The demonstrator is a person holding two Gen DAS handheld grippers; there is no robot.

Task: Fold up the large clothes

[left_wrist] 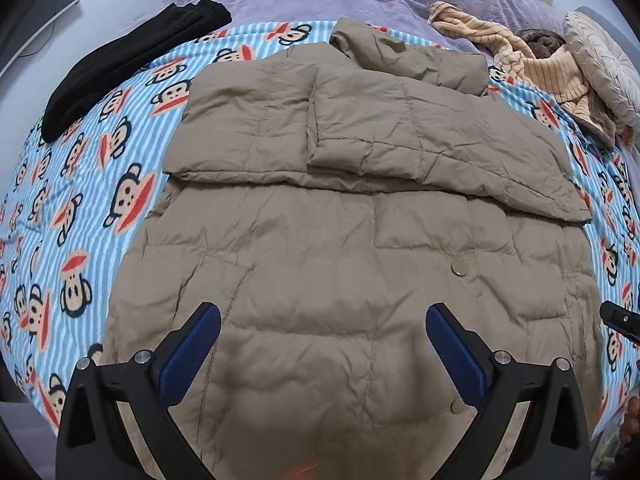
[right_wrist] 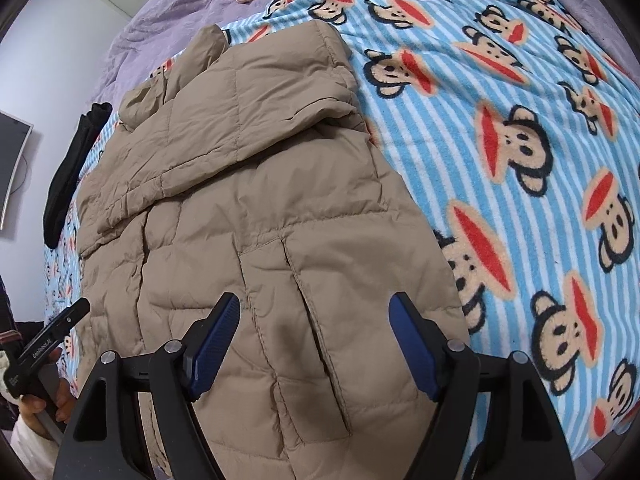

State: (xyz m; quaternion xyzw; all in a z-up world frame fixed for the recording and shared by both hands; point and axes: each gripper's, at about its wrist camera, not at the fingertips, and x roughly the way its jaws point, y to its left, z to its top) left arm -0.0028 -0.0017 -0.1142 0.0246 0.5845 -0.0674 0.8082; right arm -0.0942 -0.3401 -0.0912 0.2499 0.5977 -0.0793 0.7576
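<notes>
While jacket [left_wrist: 340, 208] lies on monkey-print blanket [left_wrist: 80, 200], both hand-held grippers [left_wrist: 322, 344] [right_wrist: 316, 332] spread, empty.

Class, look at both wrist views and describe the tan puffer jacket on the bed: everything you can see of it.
The tan puffer jacket is quilted in stitched panels of thin, crinkly, padded-looking fabric. It lies flat on the striped monkey-print blanket, hem nearest the cameras, collar at the far end. Both sleeves are folded across the chest, overlapping. Round snap buttons run down the front, and a slit pocket shows near the hem. The left tool and right tool hang open above the hem, gripping nothing.
</notes>
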